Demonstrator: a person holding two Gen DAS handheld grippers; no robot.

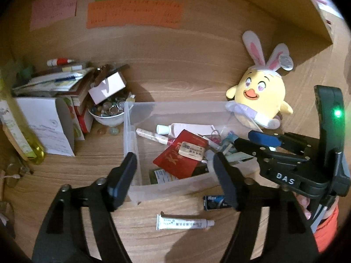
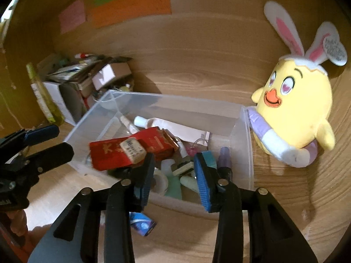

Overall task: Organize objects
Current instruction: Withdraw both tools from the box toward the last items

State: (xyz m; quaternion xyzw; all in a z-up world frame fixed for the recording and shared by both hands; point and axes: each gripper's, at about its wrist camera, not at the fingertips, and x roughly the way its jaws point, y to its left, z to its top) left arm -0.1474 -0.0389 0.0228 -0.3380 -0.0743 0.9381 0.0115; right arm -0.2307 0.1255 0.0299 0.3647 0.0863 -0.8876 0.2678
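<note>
A clear plastic bin (image 1: 129, 131) (image 2: 248, 144) on the wooden desk holds a red packet (image 1: 175, 162) (image 2: 111, 153) with an eraser (image 1: 193, 150) (image 2: 132, 148) on top, a white tube (image 1: 184, 128) (image 2: 166, 123), pens and small bottles. My left gripper (image 1: 175, 173) is open and empty, over the bin's near wall. My right gripper (image 2: 173, 171) is open and empty above the bin's near right part; it also shows in the left wrist view (image 1: 258, 142). A white ointment tube (image 1: 184, 223) and a blue battery pack (image 1: 214, 201) (image 2: 142, 223) lie on the desk in front of the bin.
A yellow plush chick (image 1: 261, 94) (image 2: 296, 107) with rabbit ears leans by the bin's far right corner. At the left are a bowl of glass beads (image 1: 107, 111), stacked books and boxes (image 1: 57, 83), a white carton (image 1: 48, 125) and a yellow-green bottle (image 1: 19, 135). Sticky notes (image 1: 133, 14) hang on the back wall.
</note>
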